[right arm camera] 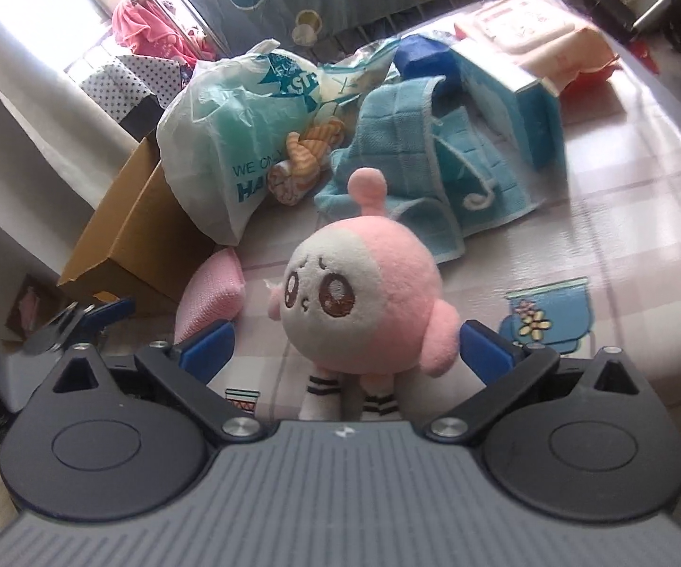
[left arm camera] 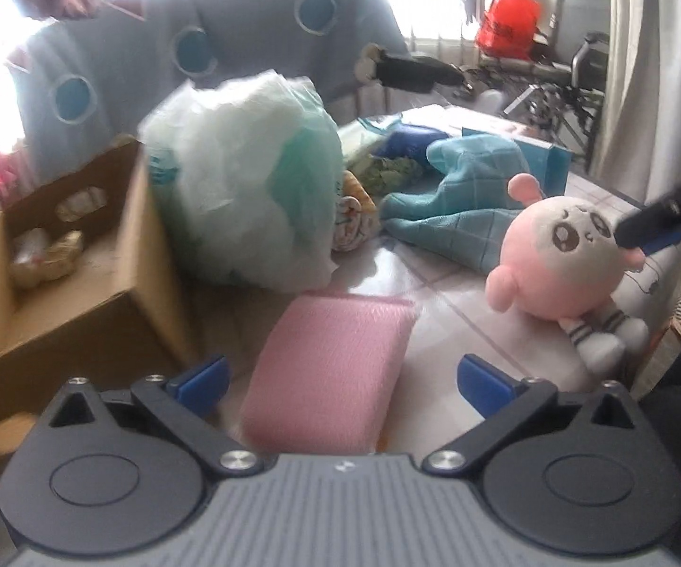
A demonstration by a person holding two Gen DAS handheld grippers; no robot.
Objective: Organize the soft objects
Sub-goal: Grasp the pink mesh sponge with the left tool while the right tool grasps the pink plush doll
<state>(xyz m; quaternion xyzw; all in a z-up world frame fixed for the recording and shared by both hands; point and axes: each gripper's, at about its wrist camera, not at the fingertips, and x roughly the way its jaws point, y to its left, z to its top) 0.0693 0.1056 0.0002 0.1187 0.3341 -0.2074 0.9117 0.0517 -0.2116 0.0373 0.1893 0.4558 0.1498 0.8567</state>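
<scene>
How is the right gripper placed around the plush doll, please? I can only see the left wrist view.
Observer: The right gripper is open, with one blue finger on either side of the plush doll.
Operator: Where are its legs?
Observer: Its striped legs lie between the jaws, pointing toward the gripper body.
Operator: What lies to the right of it?
Observer: A blue cup print on the tablecloth.

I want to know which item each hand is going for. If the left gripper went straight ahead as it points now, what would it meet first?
Most likely the pink sponge, lying straight ahead between the open left gripper fingers; the plastic bag sits farther behind.
</scene>
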